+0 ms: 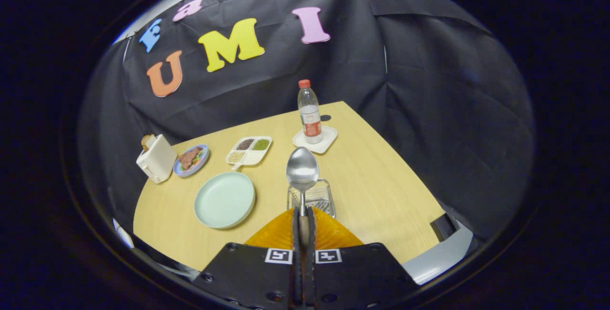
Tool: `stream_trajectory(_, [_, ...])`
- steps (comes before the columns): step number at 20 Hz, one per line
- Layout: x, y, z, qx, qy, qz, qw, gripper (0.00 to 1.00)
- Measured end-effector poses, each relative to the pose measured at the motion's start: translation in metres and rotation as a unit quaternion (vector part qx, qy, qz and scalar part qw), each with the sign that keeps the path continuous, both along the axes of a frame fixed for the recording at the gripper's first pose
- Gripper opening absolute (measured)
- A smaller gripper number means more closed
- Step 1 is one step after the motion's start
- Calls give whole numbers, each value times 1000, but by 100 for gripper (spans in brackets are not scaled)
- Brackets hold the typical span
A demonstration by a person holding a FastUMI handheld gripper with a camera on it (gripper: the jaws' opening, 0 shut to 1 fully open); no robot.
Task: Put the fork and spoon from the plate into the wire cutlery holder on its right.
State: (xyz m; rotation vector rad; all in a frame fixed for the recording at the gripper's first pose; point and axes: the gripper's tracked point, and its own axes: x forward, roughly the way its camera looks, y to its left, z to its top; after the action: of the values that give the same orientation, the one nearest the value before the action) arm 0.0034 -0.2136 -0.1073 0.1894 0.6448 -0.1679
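Note:
My gripper (303, 215) is shut on the handle of a metal spoon (302, 172), whose bowl stands up ahead of the fingers. Well below the spoon, on the wooden table, sits the wire cutlery holder (318, 198) with something metal lying in it; I cannot tell if it is the fork. To the holder's left lies the pale green plate (224, 200), bare. The gripper hangs high above the table, over the holder's near side.
Beyond the holder a water bottle (310, 112) stands on a white coaster (316, 141). A divided white dish (249, 150) of grains, a blue plate of food (191, 159) and a white toaster (156, 158) line the table's far left.

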Motion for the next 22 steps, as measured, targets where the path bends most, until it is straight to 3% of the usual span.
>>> stream_trajectory(9, [11, -15, -37, -25, 44, 2, 999, 3])
stream_trajectory(17, [23, -4, -36, -20, 39, 8, 999, 3])
stream_trajectory(18, [23, -4, -33, -17, 31, 9, 999, 10])
stream_trajectory(21, [27, -3, -27, -9, 10, 11, 1000, 10])
stream_trajectory(22, [21, 0, -18, -10, 1, 11, 1000, 16])
